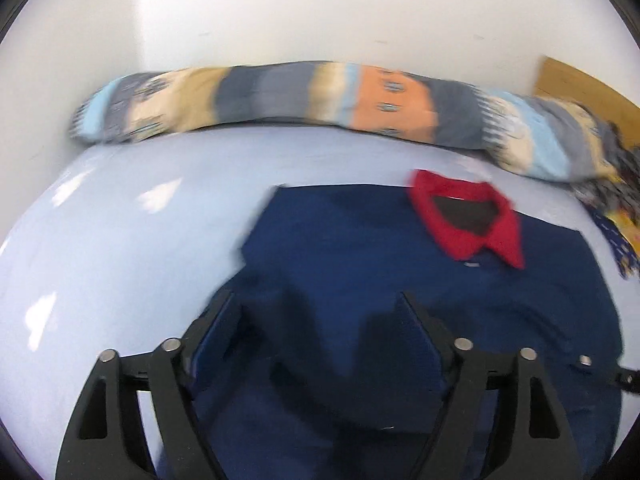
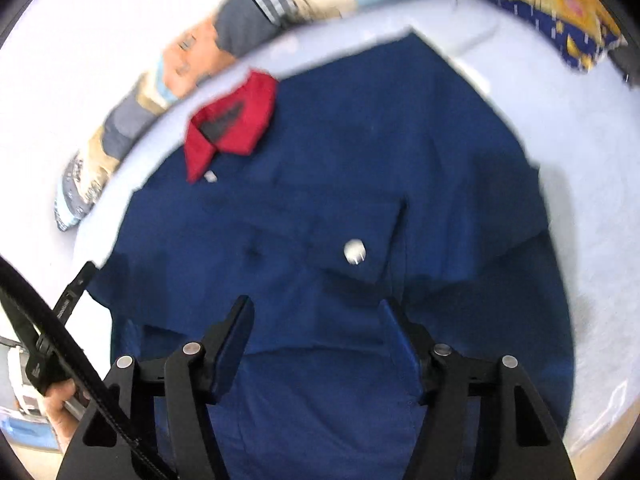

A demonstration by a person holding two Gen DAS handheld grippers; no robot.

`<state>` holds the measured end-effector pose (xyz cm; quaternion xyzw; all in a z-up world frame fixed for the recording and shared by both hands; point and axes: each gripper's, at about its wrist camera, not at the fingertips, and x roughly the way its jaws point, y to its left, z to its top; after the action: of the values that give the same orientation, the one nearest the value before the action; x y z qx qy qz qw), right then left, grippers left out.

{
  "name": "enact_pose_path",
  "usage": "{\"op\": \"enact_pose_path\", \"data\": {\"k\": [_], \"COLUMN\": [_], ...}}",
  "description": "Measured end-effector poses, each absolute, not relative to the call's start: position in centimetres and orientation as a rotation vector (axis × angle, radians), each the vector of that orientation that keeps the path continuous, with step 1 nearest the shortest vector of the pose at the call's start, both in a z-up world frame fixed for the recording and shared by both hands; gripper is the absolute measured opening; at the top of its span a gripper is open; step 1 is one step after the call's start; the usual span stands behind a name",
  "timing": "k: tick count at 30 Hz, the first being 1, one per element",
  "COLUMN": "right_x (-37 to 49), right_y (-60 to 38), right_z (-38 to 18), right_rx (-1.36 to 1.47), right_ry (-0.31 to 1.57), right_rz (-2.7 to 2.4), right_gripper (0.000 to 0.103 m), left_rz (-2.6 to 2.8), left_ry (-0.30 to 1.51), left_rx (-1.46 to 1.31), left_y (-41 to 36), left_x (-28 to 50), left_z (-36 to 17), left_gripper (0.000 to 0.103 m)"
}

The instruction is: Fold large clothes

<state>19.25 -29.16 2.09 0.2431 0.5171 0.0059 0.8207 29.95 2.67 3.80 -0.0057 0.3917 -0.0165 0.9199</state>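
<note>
The navy cotton shirt with a red collar (image 2: 340, 184) is lying flat on the pale blue bedsheet (image 1: 100, 240); it is looking soft, light and floppy; a seam or hem edge is offering the surest hold; the left gripper (image 1: 316, 300) and right gripper (image 2: 316, 304) are hovering over it, jaws apart, gripping nothing.

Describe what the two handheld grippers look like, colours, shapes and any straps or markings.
Both the left gripper and the right gripper are matte black, each with two broad angular fingers lined with blue pads, triangular cut-outs in the linkage arms, and silver round pivot pins. In the right wrist view a black ribbed strap with a clip crosses the lower left. Any lettering is too blurred to read.
</note>
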Motion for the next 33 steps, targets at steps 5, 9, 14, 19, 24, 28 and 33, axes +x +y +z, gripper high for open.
{"op": "enact_pose_path", "data": {"k": [5,9,14,19,24,28,33], "right_x": [19.0,19.0,19.1,19.1,19.4,20.0,20.8], "right_y": [-29.5,-30.2,-31.0,-30.7,-29.7,-28.8,-28.0], "right_z": [3.5,3.3,3.2,2.9,2.4,0.8,-1.9], "right_rx": [0.479,0.491,0.499,0.503,0.468,0.449,0.390], "right_ry": [1.055,1.061,1.062,1.079,1.100,1.148,1.237], "right_rz": [-0.011,-0.023,-0.034,-0.014,-0.003,0.006,-0.013], "right_gripper": [0.070,0.070,0.070,0.070,0.070,0.070,0.070], "left_rz": [-0.154,-0.137,-0.129,-0.115,0.001,0.009,0.011], "left_ry": [0.943,1.037,1.024,0.946,1.002,1.052,1.013], "left_rx": [0.096,0.123,0.150,0.151,0.119,0.010,0.004], "left_y": [-5.0,-7.7,-8.0,-4.2,2.2,5.7,5.7], "left_x": [34.6,37.3,36.9,33.4,30.7,29.7,26.8], "left_z": [0.4,-3.6,-4.1,-1.3,-2.5,-4.9,-2.9], "left_gripper": [0.081,0.081,0.086,0.086,0.086,0.086,0.086]}}
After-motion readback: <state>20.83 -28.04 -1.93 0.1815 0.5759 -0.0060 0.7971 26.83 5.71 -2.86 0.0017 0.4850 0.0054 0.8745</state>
